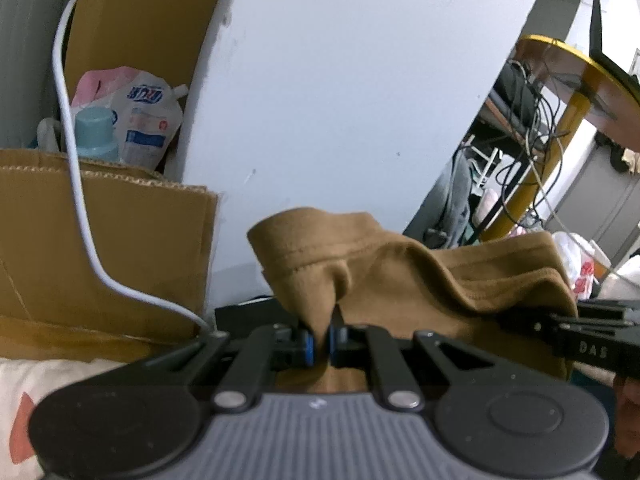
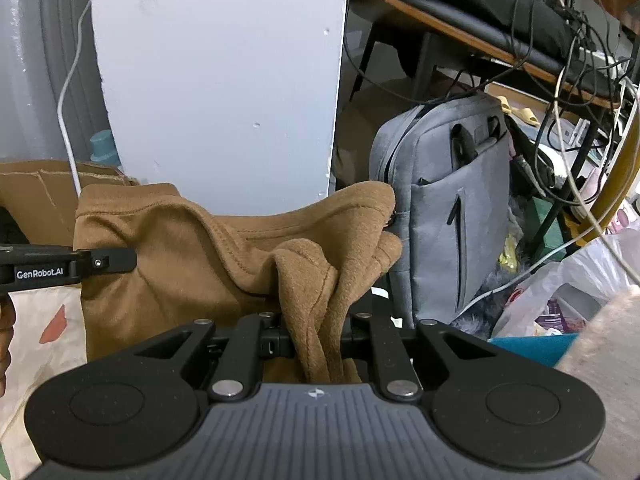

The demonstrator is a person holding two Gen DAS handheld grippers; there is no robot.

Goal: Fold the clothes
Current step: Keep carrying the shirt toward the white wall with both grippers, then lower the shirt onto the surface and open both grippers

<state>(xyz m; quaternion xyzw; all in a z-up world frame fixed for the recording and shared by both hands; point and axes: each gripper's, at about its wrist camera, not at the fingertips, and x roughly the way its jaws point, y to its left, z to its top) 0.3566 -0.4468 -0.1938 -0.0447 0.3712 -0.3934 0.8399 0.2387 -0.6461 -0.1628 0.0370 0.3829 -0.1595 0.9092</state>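
Gripping the brown garment [image 1: 420, 280] at both ends, left tongs [image 1: 320, 346] and right tongs [image 2: 318, 344] are clenched before the white pillar [image 1: 340, 100].

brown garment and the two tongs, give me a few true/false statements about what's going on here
1. Both tongs are clamped on the brown garment. True: left tongs and right tongs each pinch a fold.
2. The garment lies flat and neatly folded. False: it hangs bunched between the tongs.
3. A grey bag stands behind the garment in the right wrist view. True.
4. The cable over the cardboard box is black. False: it is white.
5. The right tongs hang open. False: shut on cloth.
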